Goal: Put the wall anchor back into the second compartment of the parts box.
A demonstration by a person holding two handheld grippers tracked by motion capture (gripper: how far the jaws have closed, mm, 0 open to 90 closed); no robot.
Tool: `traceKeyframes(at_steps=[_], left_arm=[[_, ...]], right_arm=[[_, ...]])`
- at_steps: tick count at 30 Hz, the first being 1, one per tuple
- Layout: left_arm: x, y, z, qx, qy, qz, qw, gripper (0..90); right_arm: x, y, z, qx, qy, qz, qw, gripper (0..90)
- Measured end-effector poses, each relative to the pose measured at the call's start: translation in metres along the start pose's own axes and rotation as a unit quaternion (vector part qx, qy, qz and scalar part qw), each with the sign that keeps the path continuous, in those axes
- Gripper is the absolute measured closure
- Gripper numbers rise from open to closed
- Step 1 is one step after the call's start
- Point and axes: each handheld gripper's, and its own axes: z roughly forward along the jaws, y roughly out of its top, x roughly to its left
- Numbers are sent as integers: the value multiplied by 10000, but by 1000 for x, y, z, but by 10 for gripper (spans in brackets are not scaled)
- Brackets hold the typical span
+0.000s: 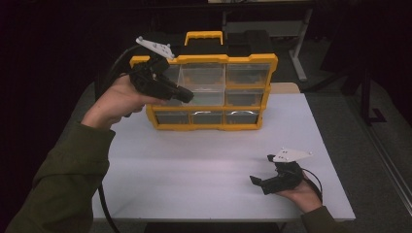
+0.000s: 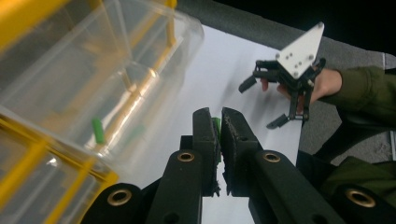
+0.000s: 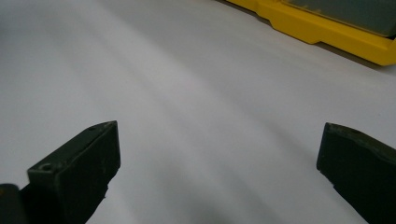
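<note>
A yellow organizer case (image 1: 204, 126) with clear bins (image 1: 202, 76) stands at the back of the white table (image 1: 214, 165). My left gripper (image 1: 187, 94) is raised in front of the case's left bins. In the left gripper view my left gripper (image 2: 219, 114) is shut on a small green piece (image 2: 216, 125), beside a clear bin (image 2: 70, 79) that holds another green piece (image 2: 98, 130). My right gripper (image 1: 262, 169) rests low near the table's front right, open, with nothing between its jaws. The right gripper view has my right gripper (image 3: 219, 135) wide open over bare table.
The case's yellow base edge (image 3: 322, 28) lies ahead of the right gripper. A table leg and a frame (image 1: 299, 48) stand behind the table at the right, in the dark. A black cable (image 1: 104, 204) trails off the table's left front.
</note>
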Motion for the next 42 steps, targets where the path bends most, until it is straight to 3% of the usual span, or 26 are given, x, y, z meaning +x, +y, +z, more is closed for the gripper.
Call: traceKeyframes(at_steps=[2,6,14,21,25,36,42], left_arm=[[4,8,-3,8,75,32,10000,847],[12,22,-3,-92,223,-125,9996,847],[32,31,7,-46,500,-348,9981,845],[43,27,19,-9,665,-458,9967,835],[44,24,18,-35,665,-455,9967,750],[37,3,-8,-294,542,-428,9972,629],[31,-17,-21,-434,645,-343,9964,500]], right_arm=[[0,0,0,-3,-2,-3,10000,0],[0,0,0,-1,-5,-1,10000,0],[-1,-1,-2,-7,-10,2,10000,0],[-2,-2,-4,-28,-24,14,10000,0],[-2,-2,-4,-28,-22,19,10000,0],[-2,-2,-4,-23,-31,7,10000,0],[-2,-1,-3,-9,-24,-14,10000,0]])
